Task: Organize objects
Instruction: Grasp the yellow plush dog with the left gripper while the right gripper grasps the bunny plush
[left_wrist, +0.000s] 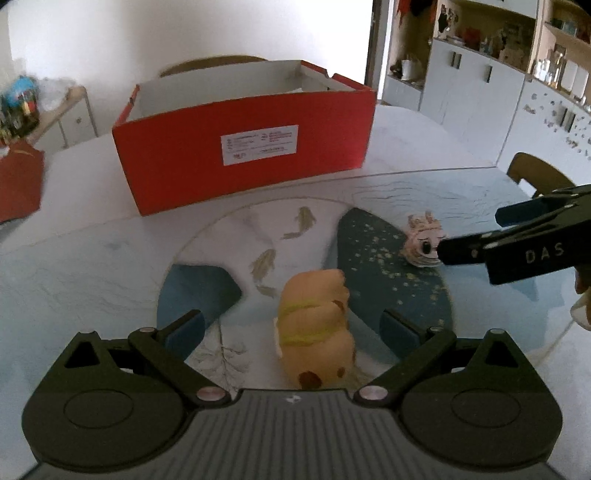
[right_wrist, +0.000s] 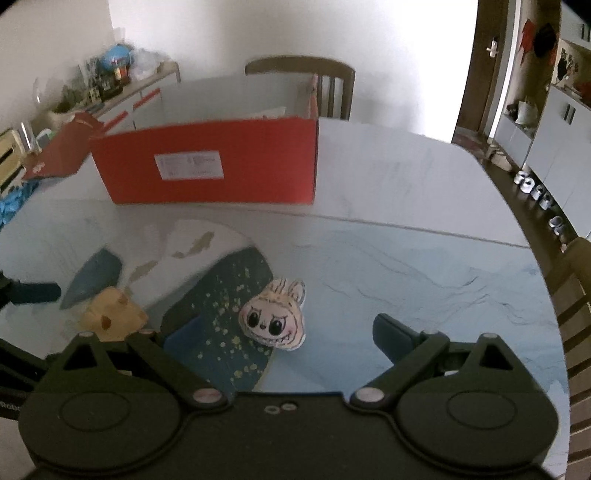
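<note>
- Left gripper (left_wrist: 291, 328) spread wide, released, astride tan plush toy (left_wrist: 314, 332) on table (left_wrist: 92, 266).
- Right gripper (right_wrist: 288, 332) likewise released, framing small grinning doll head (right_wrist: 275, 319).
- Red box (left_wrist: 240, 147) behind, lid off.

The left gripper (left_wrist: 291, 328) is a matte black tool with a ribbed grey housing at its base, flanked by two round black discs with a shallow circular recess in each. Angled black link bars run forward from silver pivot pins to two fingers (left_wrist: 184, 332) faced with dark blue pads. Triangular cut-outs pierce the outer brackets. The right gripper (right_wrist: 284, 336) has the same build: black discs, silver pins, blue-padded fingers (right_wrist: 388, 332), and two small round holes in its centre plate, which is smooth. Seen from the left wrist view, its side bears raised white letters reading "DAS". White lettering shows partly at its left edge.
</note>
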